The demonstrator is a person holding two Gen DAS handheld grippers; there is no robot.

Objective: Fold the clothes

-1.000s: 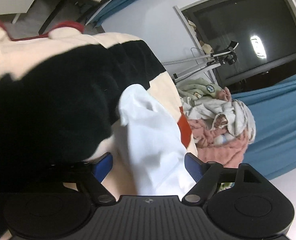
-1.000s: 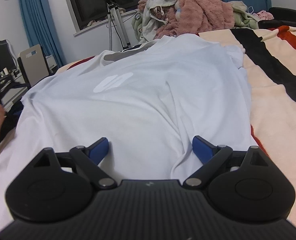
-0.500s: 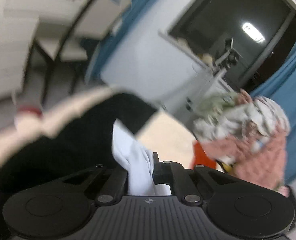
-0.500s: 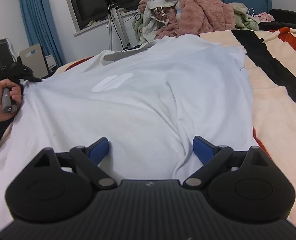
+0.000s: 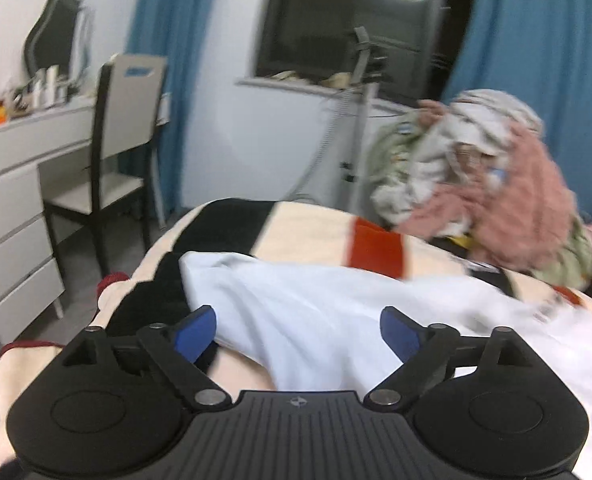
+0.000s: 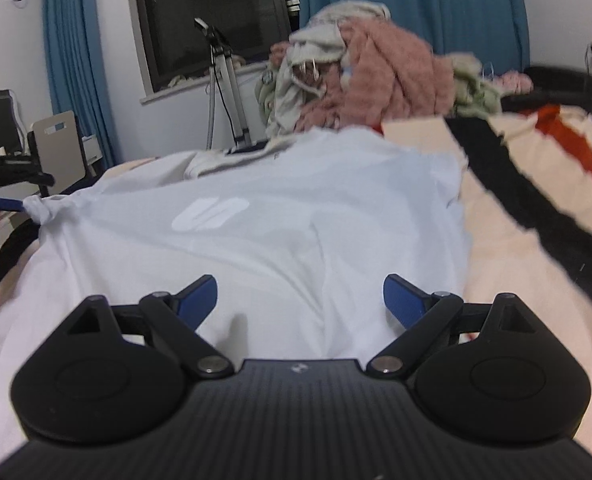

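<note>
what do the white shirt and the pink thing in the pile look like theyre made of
Shirt: thin, smooth matte knit, probably cotton; it lies flat in soft creases, with a glossier printed logo. Pink thing: thick, fuzzy fleece or plush, going by its shaggy nap and bulky folds.

White T-shirt point(image 6: 256, 240) chest: a pale white logo mark of two slanted rounded bars, no letters readable.
T-shirt, far right in the left wrist view point(image 5: 548, 310): a dark printed patch, too blurred to read.
Gripper bodies point(image 5: 296, 402): a small round emblem near the middle, no text.
Elsewhere: no readable words, numbers or signs.
</note>
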